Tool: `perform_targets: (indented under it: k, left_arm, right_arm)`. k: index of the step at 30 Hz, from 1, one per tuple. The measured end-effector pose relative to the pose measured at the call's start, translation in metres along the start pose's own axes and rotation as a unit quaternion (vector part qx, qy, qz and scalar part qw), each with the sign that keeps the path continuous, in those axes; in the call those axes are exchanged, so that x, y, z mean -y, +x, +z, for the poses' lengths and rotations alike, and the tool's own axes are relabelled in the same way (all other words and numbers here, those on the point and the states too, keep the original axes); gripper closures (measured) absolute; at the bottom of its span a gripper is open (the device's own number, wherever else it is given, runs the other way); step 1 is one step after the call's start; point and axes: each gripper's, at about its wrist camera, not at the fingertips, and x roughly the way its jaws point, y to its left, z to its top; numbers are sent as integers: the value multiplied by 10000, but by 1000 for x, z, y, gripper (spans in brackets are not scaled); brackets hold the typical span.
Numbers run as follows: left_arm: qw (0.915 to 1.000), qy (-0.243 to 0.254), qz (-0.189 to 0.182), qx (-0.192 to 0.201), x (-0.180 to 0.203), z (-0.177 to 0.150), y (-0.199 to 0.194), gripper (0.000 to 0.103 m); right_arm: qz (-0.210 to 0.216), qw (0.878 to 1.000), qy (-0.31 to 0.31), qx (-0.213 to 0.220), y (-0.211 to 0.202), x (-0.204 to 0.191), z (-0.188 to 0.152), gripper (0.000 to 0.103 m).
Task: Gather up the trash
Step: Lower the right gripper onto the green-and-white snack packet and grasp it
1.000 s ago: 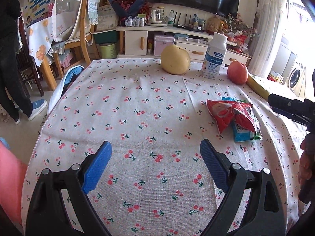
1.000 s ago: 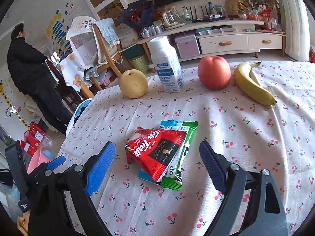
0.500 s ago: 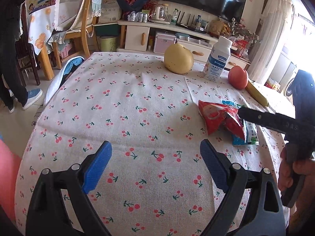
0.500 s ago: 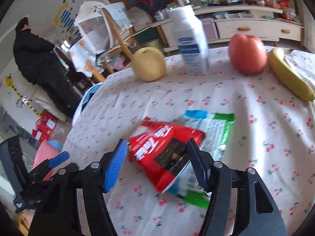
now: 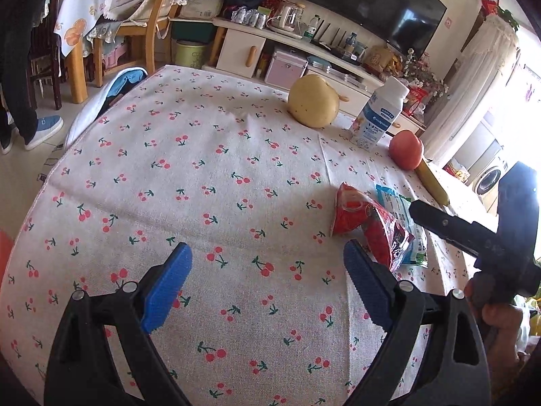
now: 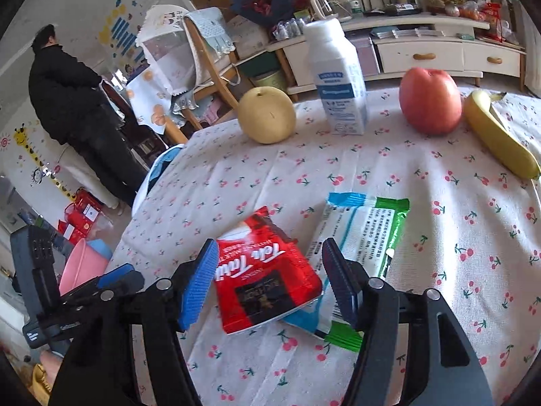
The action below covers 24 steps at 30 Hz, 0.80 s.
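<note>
Pear [image 6: 266, 115], milk bottle [image 6: 339, 77], apple [image 6: 430, 100], banana [image 6: 497, 134] on cherry-print tablecloth [image 5: 203, 176]

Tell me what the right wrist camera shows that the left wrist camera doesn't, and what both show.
Only the right wrist view: the red packet's printed front between the right claw's pads, and a pink basin on the floor. Only the left wrist view: the television and the open left claw above bare tablecloth. Both: pear, milk bottle, apple, banana, green and blue wrapper.
</note>
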Motion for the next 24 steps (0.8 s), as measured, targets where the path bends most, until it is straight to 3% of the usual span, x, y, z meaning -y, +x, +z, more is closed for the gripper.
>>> perform_targets:
  k: [5,9,13,17,20,24]
  left_arm:
    - [9997,-231,-103,-30,-6,1,4,11]
    - [9985,-466,-284,-13,-12,3,4,11]
    - [9971,-592,-483,2,-11,4,4,11]
    - [9979,-317,-560,-78,6,2,11,11]
    - [9981,-94,-593,-123,24,-1,17,11]
    - [9974,282,-628,-204,52,-8,26,11]
  right_arm:
    - [571,9970,-212,-475,16,-16,-9,38]
    - [1376,9831,-473,-1110,24,-46,-29,39]
    - [689,9905,-1025,-605,0,-53,-25,39]
    - [-482,9980,-373,152,-26,-11,-3,38]
    - [-1209,9924,-194,121,-19,10,1,38]
    - [-1272,9918,-38,-78,4,17,2,40]
